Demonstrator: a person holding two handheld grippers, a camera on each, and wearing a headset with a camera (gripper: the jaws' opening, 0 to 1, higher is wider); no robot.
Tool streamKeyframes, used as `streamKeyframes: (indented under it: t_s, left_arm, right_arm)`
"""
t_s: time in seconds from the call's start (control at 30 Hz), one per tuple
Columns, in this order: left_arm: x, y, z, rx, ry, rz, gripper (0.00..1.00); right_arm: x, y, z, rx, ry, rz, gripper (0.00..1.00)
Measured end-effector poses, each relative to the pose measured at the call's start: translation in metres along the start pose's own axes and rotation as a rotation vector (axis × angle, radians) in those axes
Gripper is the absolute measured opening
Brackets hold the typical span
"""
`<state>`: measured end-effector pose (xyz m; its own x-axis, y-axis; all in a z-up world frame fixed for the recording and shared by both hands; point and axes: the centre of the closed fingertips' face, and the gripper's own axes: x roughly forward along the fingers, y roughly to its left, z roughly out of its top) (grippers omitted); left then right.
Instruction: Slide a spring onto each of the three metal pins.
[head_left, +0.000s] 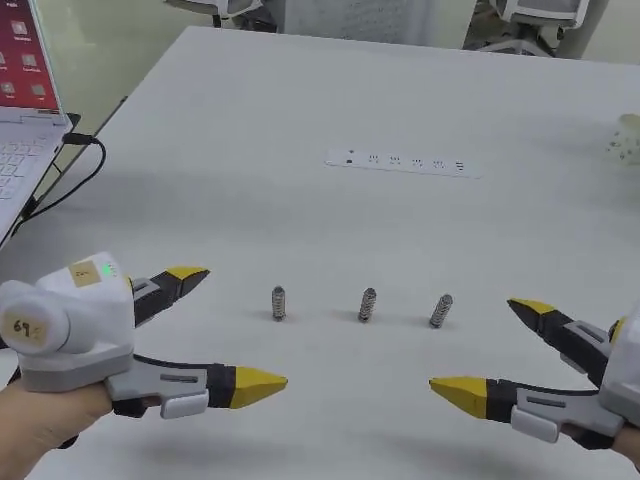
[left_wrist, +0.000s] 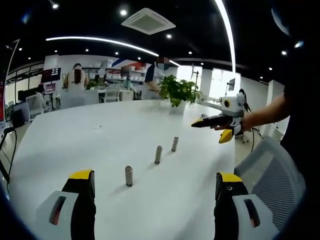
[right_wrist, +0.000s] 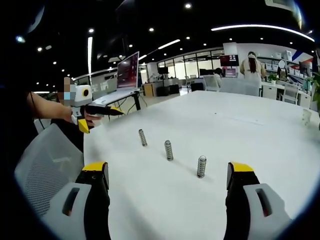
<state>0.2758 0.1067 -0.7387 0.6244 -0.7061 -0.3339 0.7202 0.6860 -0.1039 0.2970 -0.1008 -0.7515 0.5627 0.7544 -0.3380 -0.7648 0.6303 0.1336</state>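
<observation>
Three small metal pins stand in a row on the white table, each with a spring around it: the left one (head_left: 278, 303), the middle one (head_left: 367, 305) and the right one (head_left: 441, 310), which leans a little. My left gripper (head_left: 235, 328) hovers open just left of the row, nothing between its yellow-tipped fingers. My right gripper (head_left: 485, 345) is open on the right side, also holding nothing. In the left gripper view the nearest spring (left_wrist: 128, 176) stands ahead of the gripper (left_wrist: 156, 181). In the right gripper view the nearest spring (right_wrist: 201, 166) stands ahead of the gripper (right_wrist: 168, 170).
A white power strip (head_left: 402, 162) lies further back on the table. A laptop (head_left: 22, 110) with a black cable (head_left: 70, 185) sits at the left edge. A small white object (head_left: 627, 138) is at the far right. Office chairs stand beyond the far edge.
</observation>
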Motion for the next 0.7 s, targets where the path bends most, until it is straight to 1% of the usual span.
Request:
streamKeyframes:
  t_s: [0.1, 0.23, 0.33, 0.53, 0.7]
  left_arm:
    - [-0.0004, -0.0006, 0.0001, -0.003, -0.002, 0.003, 0.98]
    - [-0.0003, -0.0027, -0.0014, 0.0, 0.006, 0.001, 0.98]
    - [-0.0003, -0.0028, -0.0028, -0.006, 0.012, 0.002, 0.98]
    - [-0.0013, -0.0028, -0.0021, -0.003, 0.011, 0.007, 0.98]
    - [-0.0014, -0.0017, -0.0007, -0.005, 0.007, 0.01, 0.98]
  right_arm:
    - [-0.0015, -0.0029, -0.002, 0.002, 0.005, -0.003, 0.99]
    - [-0.0026, -0.005, -0.0053, 0.008, 0.011, -0.007, 0.99]
    - [-0.0026, -0.0063, -0.0089, 0.005, 0.027, -0.012, 0.99]
    - [-0.0011, -0.0063, -0.0066, 0.01, 0.015, -0.011, 0.99]
    - [-0.0001, -0.0096, -0.0022, 0.009, 0.008, -0.015, 0.99]
